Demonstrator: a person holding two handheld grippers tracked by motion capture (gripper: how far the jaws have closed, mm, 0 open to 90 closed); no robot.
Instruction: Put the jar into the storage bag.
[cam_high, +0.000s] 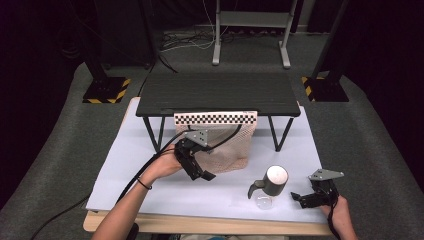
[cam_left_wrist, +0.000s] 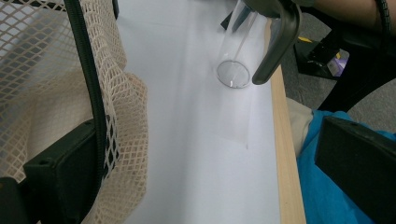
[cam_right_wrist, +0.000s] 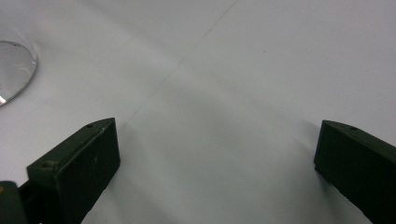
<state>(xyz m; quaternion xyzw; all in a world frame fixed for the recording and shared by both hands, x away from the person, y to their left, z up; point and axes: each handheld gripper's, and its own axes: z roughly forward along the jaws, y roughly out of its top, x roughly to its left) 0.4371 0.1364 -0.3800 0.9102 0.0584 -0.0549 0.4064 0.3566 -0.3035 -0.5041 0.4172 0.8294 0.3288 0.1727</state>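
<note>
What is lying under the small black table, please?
Under the small black table hangs a beige mesh bag below a checkered strip. The left tongs reach its front. The bag's contents cannot be seen, and the tabletop covers whatever is behind.

White surface (cam_high: 150, 190) under both claws, the left claw (cam_high: 200, 172) and the right claw (cam_high: 302, 199); wooden edge (cam_left_wrist: 285, 158) on the near side. Low black stand (cam_high: 215, 95) just beyond the left claw, with a checkered strip (cam_high: 215, 118) along its front edge. Far beyond both claws, on grey carpet (cam_high: 380, 150): grey metal frame (cam_high: 250, 30), loose cables (cam_high: 185, 42). Hazard-striped bases (cam_high: 106, 90) flank the stand, one out past each claw.
</note>
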